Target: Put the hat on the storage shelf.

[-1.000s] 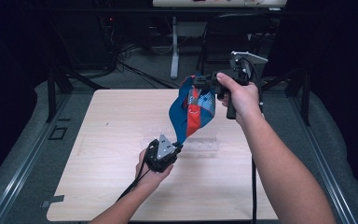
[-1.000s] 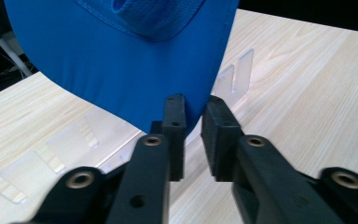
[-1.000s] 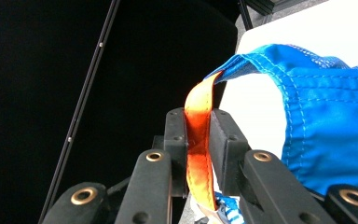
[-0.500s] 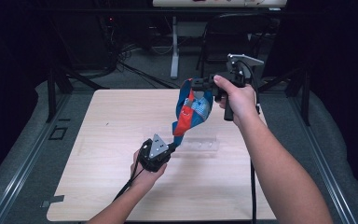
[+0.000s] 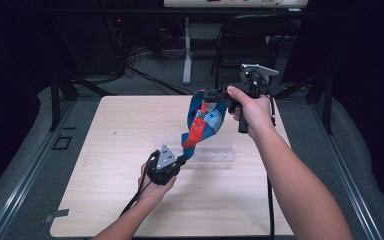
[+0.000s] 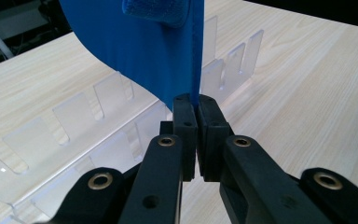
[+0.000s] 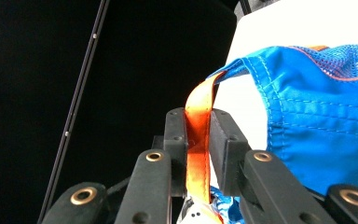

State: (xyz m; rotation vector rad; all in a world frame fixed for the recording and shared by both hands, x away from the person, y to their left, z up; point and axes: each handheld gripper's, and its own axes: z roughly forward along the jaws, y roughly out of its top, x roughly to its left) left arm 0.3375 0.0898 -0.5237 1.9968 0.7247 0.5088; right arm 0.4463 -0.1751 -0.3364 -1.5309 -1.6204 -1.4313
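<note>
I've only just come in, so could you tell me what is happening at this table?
A person holds a blue fabric item up between two handheld grippers. The right gripper is shut on its orange strap; the left gripper has just closed on the lower blue edge. A clear plastic rack lies on the wooden table beneath.

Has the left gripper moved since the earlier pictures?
Yes. The left gripper, its jaws just closed on the blue bag, has slid leftward and toward the table's near edge, away from the clear rack.
</note>
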